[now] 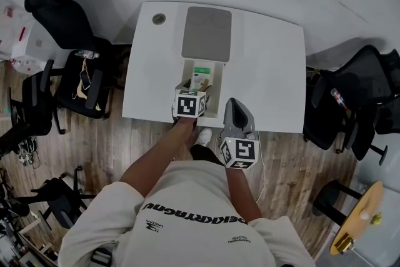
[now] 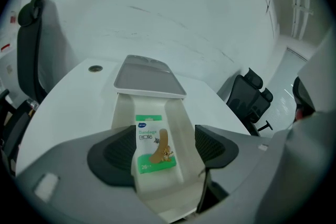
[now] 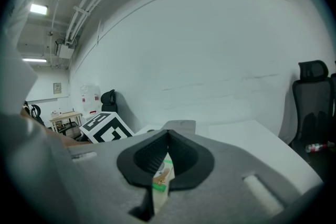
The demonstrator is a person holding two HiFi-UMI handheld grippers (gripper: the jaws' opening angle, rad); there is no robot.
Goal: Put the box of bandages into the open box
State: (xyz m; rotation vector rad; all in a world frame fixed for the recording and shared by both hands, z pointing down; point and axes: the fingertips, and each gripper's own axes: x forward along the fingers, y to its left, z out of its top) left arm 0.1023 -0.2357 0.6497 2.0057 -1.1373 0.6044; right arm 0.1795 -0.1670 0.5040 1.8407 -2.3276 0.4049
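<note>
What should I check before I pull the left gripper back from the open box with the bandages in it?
1. Bandage box inside the open box: ok.
2. Left gripper open, fingers not pressing on the bandage box: ok.
3. Bandage box lying flat on the bottom: cannot tell; it looks propped against a wall.
4. Lid flipped back behind the open box, out of the way: ok.
5. Right gripper shut, holding nothing, beside the open box and not in it: ok.
</note>
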